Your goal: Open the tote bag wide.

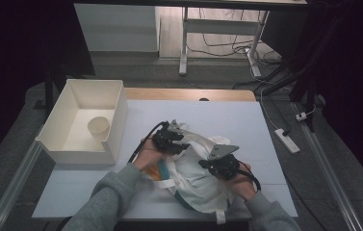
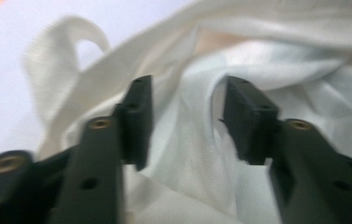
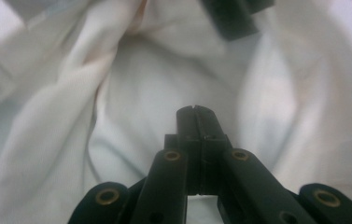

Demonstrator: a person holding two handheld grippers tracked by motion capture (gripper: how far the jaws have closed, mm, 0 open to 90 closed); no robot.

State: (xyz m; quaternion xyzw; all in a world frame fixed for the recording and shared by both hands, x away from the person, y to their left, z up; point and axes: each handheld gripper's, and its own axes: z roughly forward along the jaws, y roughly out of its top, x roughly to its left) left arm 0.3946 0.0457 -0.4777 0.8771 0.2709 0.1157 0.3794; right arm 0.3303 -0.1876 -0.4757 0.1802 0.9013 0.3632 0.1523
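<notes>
With my left gripper point(image 2: 185, 123) standing released around a fold of the white cloth bag point(image 1: 196, 175) mid-table and my right gripper point(image 3: 195, 112) clenched empty against it, I reckon that loose fold may slump and reclosing would miss it.

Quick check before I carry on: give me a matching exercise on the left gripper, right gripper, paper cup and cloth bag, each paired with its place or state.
Things:
1. left gripper
2. right gripper
3. paper cup
4. cloth bag

Places or states:
A. lies crumpled on the table between the two hands
B. jaws pressed together
C. stands inside the white box
D. jaws apart, with a fold of cloth between them

Pairs: 1-D, 2-B, 3-C, 4-A
</notes>
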